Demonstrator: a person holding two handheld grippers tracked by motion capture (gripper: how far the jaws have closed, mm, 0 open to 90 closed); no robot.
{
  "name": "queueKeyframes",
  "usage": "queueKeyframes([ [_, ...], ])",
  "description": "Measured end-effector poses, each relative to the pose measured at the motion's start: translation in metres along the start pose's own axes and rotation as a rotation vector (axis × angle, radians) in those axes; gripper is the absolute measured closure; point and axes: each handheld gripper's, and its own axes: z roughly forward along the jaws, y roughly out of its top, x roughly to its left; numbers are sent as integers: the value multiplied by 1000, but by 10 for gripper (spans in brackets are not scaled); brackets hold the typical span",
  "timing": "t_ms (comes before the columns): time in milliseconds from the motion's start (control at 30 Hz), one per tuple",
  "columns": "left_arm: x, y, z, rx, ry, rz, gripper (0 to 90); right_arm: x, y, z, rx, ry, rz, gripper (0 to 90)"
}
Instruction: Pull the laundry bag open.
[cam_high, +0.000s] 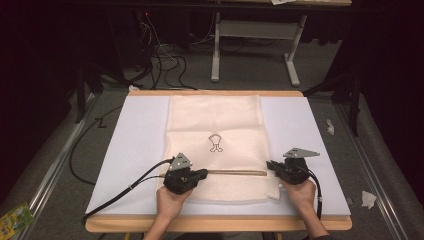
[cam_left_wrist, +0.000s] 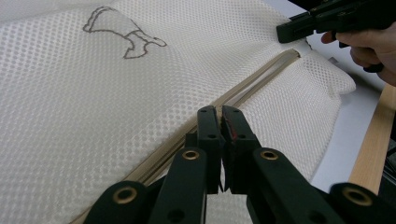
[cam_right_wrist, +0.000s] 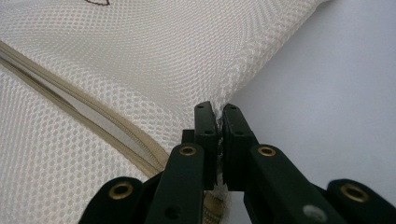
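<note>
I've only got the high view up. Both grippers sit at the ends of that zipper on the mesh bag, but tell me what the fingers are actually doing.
Observer: In the left gripper view, the left gripper is shut right over the zipper line.
Operator: Is the slider in it?
Observer: Cannot tell; the fingers hide whatever sits between them.
Operator: And the right one?
Observer: The right gripper is shut on the edge of the mesh bag, at the zipper's end.
Operator: Is the zipper open there?
Observer: Yes, its two tapes are parted, showing a white gap.
</note>
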Motion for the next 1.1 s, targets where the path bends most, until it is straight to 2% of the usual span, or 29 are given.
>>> queueKeyframes([
  [900, 14, -5, -23, -17, 31, -26, 870, 0, 1, -1, 4, 0, 6, 877],
  [1100, 16, -4, -26, -24, 26, -38, 870, 0, 1, 0, 4, -1, 4, 877],
])
